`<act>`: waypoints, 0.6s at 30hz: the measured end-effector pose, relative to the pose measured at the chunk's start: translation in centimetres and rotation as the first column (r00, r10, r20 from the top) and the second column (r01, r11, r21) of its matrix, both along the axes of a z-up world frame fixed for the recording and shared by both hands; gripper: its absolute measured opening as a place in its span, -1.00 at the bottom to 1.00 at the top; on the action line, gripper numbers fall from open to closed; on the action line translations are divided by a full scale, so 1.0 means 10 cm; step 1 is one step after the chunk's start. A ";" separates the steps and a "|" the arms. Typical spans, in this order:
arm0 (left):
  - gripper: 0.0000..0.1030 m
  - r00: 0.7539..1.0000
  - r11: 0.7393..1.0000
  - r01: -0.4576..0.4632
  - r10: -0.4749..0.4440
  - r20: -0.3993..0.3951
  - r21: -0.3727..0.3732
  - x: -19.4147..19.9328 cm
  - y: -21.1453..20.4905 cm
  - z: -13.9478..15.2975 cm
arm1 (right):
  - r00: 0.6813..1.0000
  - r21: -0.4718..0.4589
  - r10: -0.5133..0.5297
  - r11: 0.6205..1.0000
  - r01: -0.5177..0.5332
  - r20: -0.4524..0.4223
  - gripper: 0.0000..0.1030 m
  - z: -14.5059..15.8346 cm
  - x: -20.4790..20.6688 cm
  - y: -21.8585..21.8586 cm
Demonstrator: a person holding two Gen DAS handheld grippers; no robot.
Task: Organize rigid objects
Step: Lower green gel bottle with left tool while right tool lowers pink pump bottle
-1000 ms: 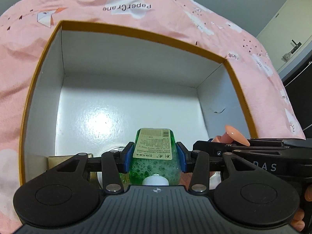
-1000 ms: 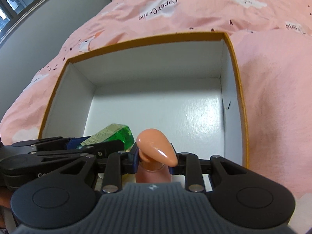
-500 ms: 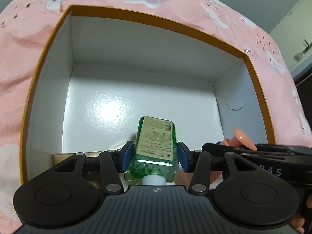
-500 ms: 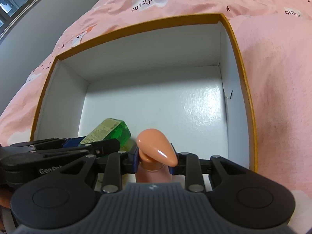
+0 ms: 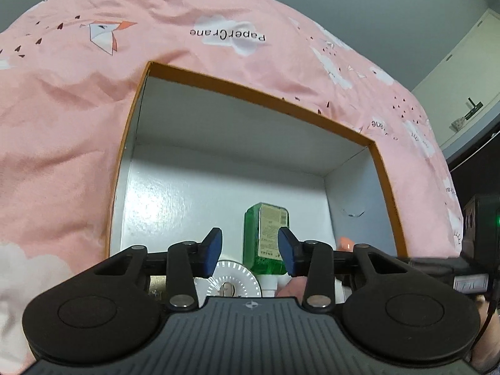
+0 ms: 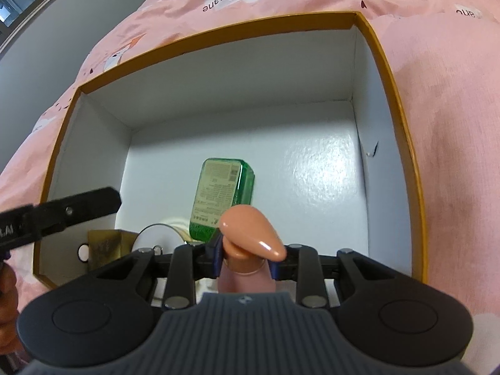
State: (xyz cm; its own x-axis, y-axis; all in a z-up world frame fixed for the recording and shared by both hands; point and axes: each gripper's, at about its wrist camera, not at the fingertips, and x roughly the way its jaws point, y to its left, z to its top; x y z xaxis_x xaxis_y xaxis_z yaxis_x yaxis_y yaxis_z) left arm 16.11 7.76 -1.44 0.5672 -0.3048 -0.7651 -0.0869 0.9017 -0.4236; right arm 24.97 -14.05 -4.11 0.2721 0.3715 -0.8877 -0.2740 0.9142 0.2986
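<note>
Left gripper point(image 5: 250, 251): jaws wide apart, holding nothing. Green bottle point(image 6: 220, 198) lies flat, label up, on the floor of the box point(image 6: 392, 100), near centre, cap toward 6 o'clock.

Right gripper point(image 6: 245, 259): jaws closed on the neck of a peach pump bottle point(image 6: 250, 231), nozzle pointing to 4 o'clock, held over the box's near edge.

Also in box at 7–8 o'clock: a white disc point(image 6: 156, 237) and a gold item point(image 6: 104, 243); neither can be identified.

Judgement: pump bottle is rigid plastic, glossy and so likely slippery, top-heavy at the head. Neck under the head looks the safest hold. Green bottle part full; grip across its flat sides.
</note>
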 end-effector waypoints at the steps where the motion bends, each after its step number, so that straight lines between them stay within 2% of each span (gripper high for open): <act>1: -0.11 1.000 1.000 0.001 -0.001 -0.006 0.003 0.01 -0.02 -0.01 | 1.000 -0.007 -0.003 1.000 0.003 -0.002 -0.50 0.00 0.02 0.01; 18: -0.12 0.999 0.998 0.038 -0.037 -0.035 0.048 -0.06 -0.23 -0.12 | 0.999 -0.095 -0.022 0.995 0.018 -0.037 -0.46 -0.14 0.22 0.17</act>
State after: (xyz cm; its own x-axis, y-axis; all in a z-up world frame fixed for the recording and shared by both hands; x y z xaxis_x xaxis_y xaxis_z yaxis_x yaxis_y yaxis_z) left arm 15.52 5.45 -2.69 0.5292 -0.2876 -0.7983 -0.0665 0.9239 -0.3769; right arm 27.12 -12.33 -5.46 0.2439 0.2799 -0.9285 -0.2455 0.9441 0.2201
